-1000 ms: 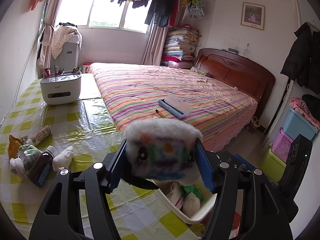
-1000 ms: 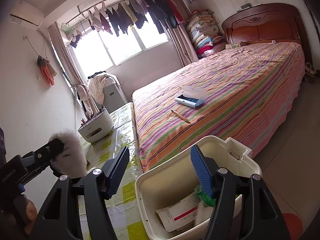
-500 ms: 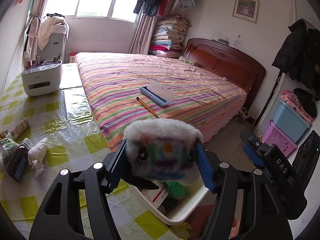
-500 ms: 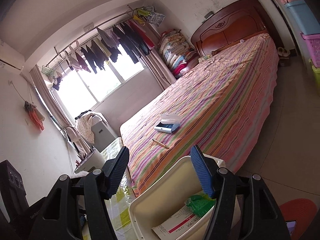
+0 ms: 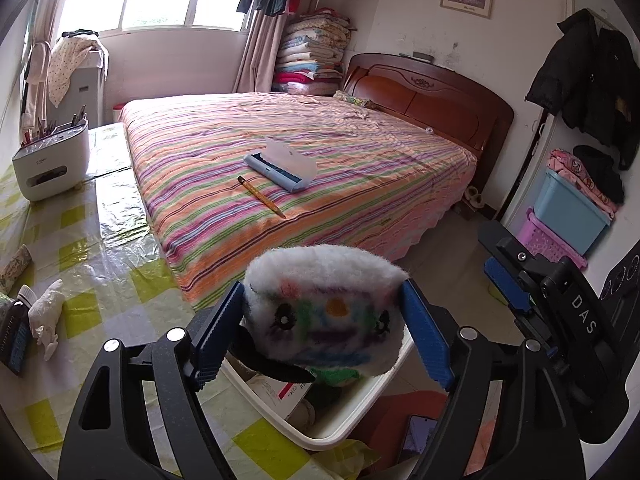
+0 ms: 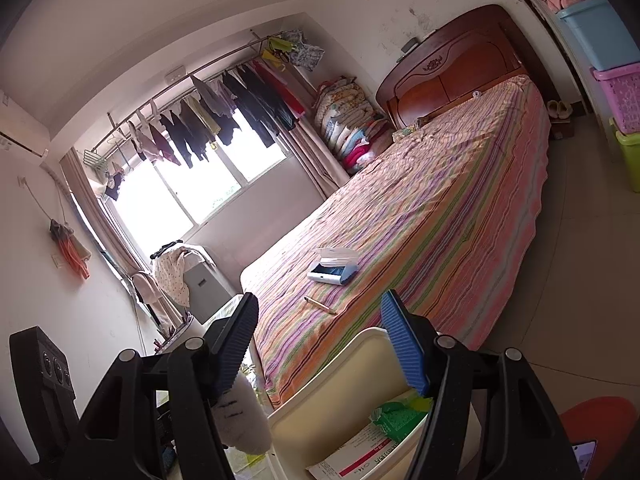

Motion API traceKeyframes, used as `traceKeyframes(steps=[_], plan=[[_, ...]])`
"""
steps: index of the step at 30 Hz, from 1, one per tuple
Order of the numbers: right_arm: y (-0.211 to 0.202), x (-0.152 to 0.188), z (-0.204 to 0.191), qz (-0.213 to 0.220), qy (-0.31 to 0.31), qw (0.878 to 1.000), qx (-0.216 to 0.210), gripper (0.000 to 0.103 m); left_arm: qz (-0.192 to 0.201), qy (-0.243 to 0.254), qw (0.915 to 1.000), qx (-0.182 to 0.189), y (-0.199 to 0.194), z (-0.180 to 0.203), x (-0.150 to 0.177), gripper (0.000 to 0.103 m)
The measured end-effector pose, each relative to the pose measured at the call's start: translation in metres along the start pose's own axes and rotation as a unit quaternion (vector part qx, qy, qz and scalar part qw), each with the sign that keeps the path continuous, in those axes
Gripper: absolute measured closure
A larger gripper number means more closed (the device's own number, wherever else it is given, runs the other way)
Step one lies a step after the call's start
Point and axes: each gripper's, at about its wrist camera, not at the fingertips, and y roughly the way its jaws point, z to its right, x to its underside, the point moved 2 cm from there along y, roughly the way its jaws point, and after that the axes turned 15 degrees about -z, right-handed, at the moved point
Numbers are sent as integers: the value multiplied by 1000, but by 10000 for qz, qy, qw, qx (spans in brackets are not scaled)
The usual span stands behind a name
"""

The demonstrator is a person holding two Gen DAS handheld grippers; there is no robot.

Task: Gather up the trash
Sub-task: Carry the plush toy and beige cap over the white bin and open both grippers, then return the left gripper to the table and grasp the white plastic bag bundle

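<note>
My left gripper [image 5: 320, 332] is shut on a fluffy white plush toy [image 5: 324, 308] scribbled with coloured marks, held above the cream trash bin [image 5: 376, 404]. The bin holds a red-and-white box [image 5: 280, 392] and a green wrapper [image 6: 396, 416]. My right gripper [image 6: 320, 344] is open and empty, over the bin [image 6: 332, 412]; the plush [image 6: 240, 416] shows at its lower left. In the left wrist view the right gripper [image 5: 536, 300] is at the right, apart from the plush.
A yellow-checked table [image 5: 100, 280] carries a white tissue wad [image 5: 46, 316], a dark bottle [image 5: 14, 332] and a white organiser [image 5: 50, 160]. The striped bed [image 5: 320, 168] holds a blue case [image 5: 280, 164] and a pencil [image 5: 260, 196]. Storage bins [image 5: 568, 208] stand right.
My left gripper carried the plush to the right, away from the table clutter and over the bin. My right gripper tilted upward and moved right of the bin's near rim.
</note>
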Motion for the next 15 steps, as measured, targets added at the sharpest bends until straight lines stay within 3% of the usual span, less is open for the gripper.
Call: traceKeyframes(steps=[2,4,15], plan=[[1,0,1,-12,25,10000,-18,41,28,-64,10000,-14,-2,-4,0,24],[1,0,0,-11,13,10000,-25,41,116,-150,9998,-6,-5,-8,0,16],[3,1,-8,-51,-109,9999,-84,41,402,-524,9978,-28,-30,-34,-3,15]])
